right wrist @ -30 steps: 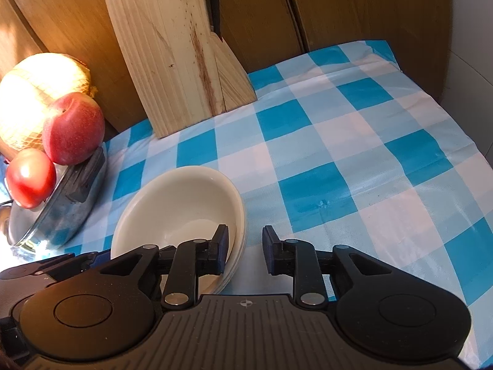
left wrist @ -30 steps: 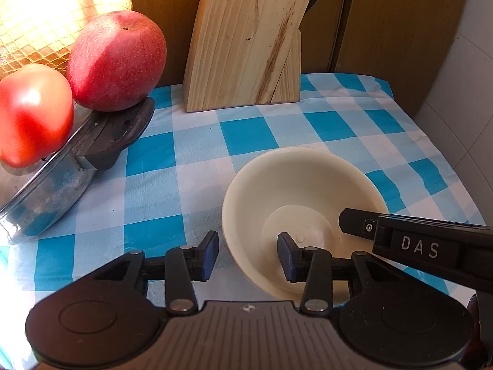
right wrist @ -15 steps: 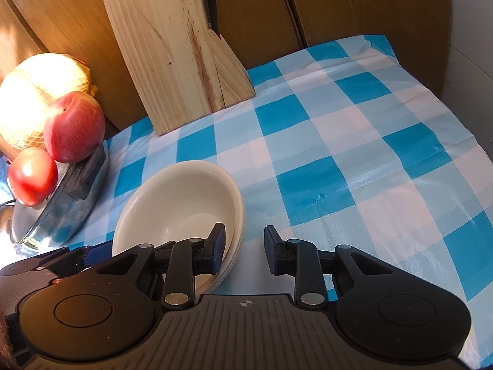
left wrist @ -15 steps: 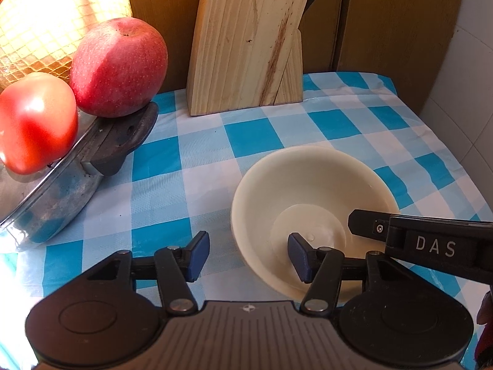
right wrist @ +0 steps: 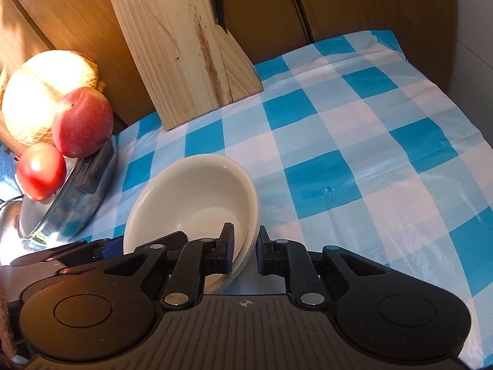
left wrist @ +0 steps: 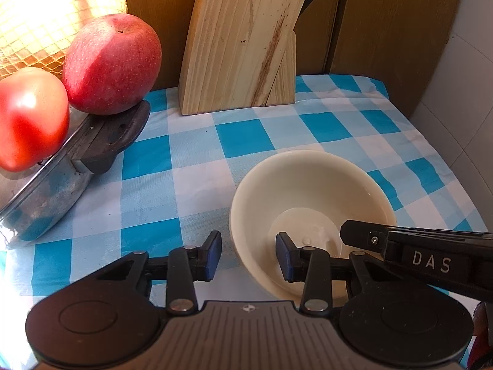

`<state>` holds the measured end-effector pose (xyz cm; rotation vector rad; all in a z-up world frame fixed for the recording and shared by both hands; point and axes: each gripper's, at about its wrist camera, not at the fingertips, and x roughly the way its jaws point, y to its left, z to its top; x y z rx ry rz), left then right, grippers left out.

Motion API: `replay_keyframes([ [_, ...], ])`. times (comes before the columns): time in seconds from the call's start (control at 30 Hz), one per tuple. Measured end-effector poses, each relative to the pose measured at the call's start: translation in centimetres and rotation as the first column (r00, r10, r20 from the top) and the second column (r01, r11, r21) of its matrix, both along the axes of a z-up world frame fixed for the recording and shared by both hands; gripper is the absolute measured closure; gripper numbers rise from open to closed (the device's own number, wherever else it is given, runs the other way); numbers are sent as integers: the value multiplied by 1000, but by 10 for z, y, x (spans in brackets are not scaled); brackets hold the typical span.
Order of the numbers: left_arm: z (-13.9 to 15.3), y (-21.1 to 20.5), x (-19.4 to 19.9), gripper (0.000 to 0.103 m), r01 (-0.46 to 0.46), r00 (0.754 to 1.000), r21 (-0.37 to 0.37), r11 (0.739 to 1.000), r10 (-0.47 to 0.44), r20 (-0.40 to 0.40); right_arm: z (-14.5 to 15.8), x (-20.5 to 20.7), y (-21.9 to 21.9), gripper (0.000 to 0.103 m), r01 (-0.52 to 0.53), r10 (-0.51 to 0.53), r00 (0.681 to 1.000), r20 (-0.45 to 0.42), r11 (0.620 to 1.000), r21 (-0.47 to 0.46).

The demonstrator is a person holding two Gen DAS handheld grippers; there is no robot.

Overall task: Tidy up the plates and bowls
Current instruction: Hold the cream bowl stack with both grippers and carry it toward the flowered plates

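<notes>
1. Far left, off the working area: tomato [left wrist: 29,118], apple [left wrist: 112,63] and netted melon [left wrist: 52,15] sit on a pan lid [left wrist: 46,194]; not part of the job
2. Left claw [left wrist: 248,256]: jaws apart, straddling the near-left wall of the bowl [left wrist: 308,212], one pad outside, one inside; no pad visibly pressing, so it holds nothing
3. The bowl, cream, stands upright on the checked cloth of the counter [right wrist: 385,160], in front of the knife block [right wrist: 181,43]. The right view shows a doubled rim (probably two bowls nested; cannot confirm)
4. Right claw [right wrist: 245,248]: jaws a narrow gap apart over the bowl's right rim, inner pad inside, outer pad outside; looks near contact but I cannot tell if it grips
5. Key relation: the bowl lies between the two claws, each already astride its own side of the rim. Right claw appears closer to closing; judged next move is a pinch on the rim, then lift
</notes>
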<state>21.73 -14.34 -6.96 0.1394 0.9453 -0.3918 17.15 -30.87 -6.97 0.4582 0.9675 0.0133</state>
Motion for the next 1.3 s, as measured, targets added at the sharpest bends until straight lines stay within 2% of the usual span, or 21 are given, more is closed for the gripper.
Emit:
replay_keyframes([
  [0.27, 1, 0, 0, 71, -7, 1000, 1, 1000, 7, -5, -1, -1, -1, 83, 15, -15, 1000, 4, 1000, 8],
  [0.4, 1, -1, 1, 71, -8, 1000, 0, 1000, 8, -13, 0, -2, -4, 63, 28, -28, 1000, 3, 1000, -11],
  [0.47, 1, -2, 1, 70, -5, 1000, 4, 1000, 5, -8, -2, -2, -9, 62, 35, -35, 999, -3, 999, 3],
  [0.57, 0, -4, 0, 69, 3, 1000, 11, 1000, -3, 1, -4, -3, -10, 63, 43, -43, 999, -5, 999, 27],
  [0.63, 0, -4, -1, 68, 0, 1000, 11, 1000, 0, 3, -3, -2, -6, 68, 30, -30, 1000, 4, 999, 12],
  [0.7, 0, -3, 0, 67, -1, 1000, 6, 1000, 1, -1, -1, -2, -1, 82, 6, -6, 1000, 13, 1000, 8],
  [0.73, 0, -2, 0, 67, -4, 1000, 1, 1000, 4, -7, 1, -2, 1, 82, 0, 0, 1000, 11, 1000, -11],
  [0.77, 0, -2, 0, 71, -4, 1000, -9, 1000, 4, -11, 2, -2, 4, 82, -7, 7, 1000, 13, 1000, -29],
  [0.8, 1, -2, -1, 80, 0, 1000, -25, 1000, -1, -18, 2, -3, 5, 83, -9, 9, 1000, 15, 1000, -30],
  [1.1, 11, -8, -11, 80, 10, 1000, -2, 1000, -10, 13, 13, -7, 1, 83, 2, -1, 999, 32, 999, -37],
  [1.27, 2, -8, -7, 79, 2, 1000, 1, 1000, -2, -26, 5, -6, 0, 83, 9, -9, 1000, 1, 1000, -23],
  [1.3, 2, -9, -7, 76, 7, 1000, 4, 1000, -7, -29, 5, -6, -1, 79, 15, -15, 1000, 7, 1000, -12],
])
